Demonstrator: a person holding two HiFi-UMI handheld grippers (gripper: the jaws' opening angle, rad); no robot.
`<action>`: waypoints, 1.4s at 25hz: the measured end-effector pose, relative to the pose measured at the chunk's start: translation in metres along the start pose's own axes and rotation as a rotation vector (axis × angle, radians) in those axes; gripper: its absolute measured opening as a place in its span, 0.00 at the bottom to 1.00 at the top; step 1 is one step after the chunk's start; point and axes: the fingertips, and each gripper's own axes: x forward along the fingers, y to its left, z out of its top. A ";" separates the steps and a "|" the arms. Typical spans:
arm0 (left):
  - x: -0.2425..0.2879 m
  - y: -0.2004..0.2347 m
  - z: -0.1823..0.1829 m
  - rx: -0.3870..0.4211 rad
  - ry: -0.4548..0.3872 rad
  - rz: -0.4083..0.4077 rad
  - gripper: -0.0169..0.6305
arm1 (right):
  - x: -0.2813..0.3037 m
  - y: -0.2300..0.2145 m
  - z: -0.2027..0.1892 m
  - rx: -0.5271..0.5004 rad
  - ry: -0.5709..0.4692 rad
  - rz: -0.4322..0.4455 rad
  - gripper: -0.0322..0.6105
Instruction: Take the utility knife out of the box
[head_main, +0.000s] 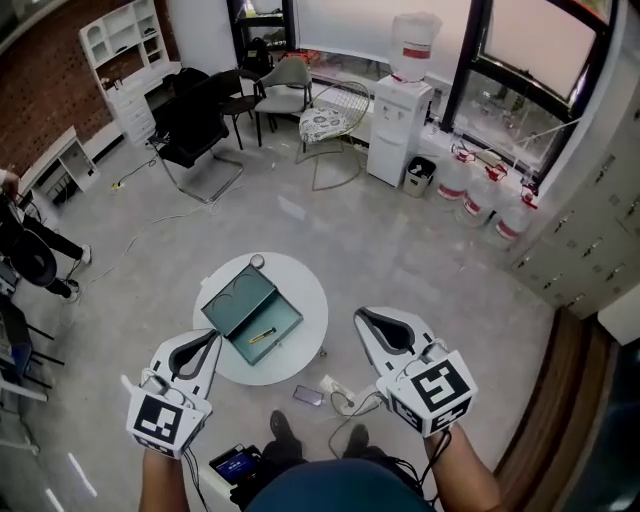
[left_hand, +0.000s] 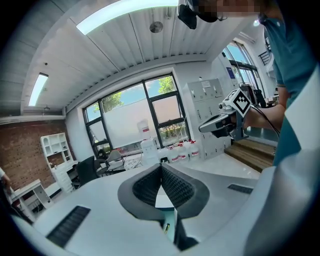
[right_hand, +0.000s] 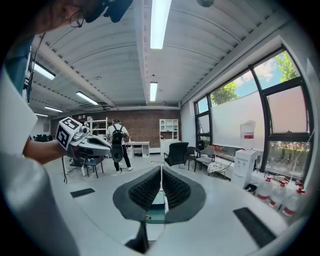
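An open teal metal box (head_main: 250, 310) stands on a small round white table (head_main: 305, 285). A yellow utility knife (head_main: 262, 335) lies inside it near the front. My left gripper (head_main: 210, 340) hovers at the table's front left edge, shut and empty. My right gripper (head_main: 362, 318) hangs off the table's right side, shut and empty too. In the left gripper view the pads (left_hand: 172, 185) meet, and a sliver of the teal box (left_hand: 170, 222) shows below them. In the right gripper view the pads (right_hand: 145, 187) touch over a strip of the box (right_hand: 157, 212).
A phone (head_main: 308, 395) and a power strip (head_main: 343, 397) with cables lie on the floor by my feet. Black chairs (head_main: 195, 130) and a water dispenser (head_main: 400, 125) with several bottles (head_main: 480, 195) stand farther back. A person with a backpack (right_hand: 118, 145) stands far off.
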 end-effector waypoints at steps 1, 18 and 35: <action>0.005 0.009 0.000 0.002 -0.003 -0.012 0.05 | 0.005 -0.001 0.001 0.000 0.003 -0.014 0.11; 0.092 0.088 -0.060 0.079 0.074 -0.240 0.06 | 0.079 -0.020 -0.012 0.058 0.070 -0.190 0.11; 0.167 0.073 -0.155 0.108 0.236 -0.370 0.06 | 0.097 -0.054 -0.085 0.107 0.175 -0.233 0.11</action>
